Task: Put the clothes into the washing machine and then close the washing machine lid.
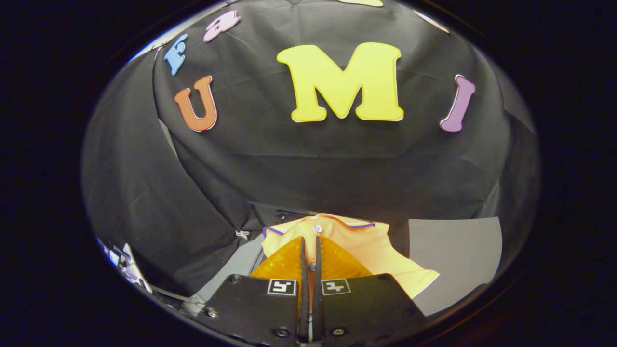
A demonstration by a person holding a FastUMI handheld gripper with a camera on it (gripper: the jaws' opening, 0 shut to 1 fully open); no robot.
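A yellow-orange polo shirt (371, 250) with a purple-edged collar and small buttons hangs bunched around my fingers, its collar just beyond the tips. My gripper (311, 240) is shut on the shirt: the two fingers stand almost together, with the buttoned front strip pinched in the narrow gap between them. The cloth spreads out to both sides of the fingers and trails off to the right over a grey surface (453, 250). A dark flat panel (270, 213) shows just behind the collar; what it belongs to I cannot tell.
Black cloth walls close in ahead and to the left. A strip of grey surface (236, 267) lies left of the shirt. Small mixed clutter (120, 262) sits low at the far left, past the edge of the cloth.
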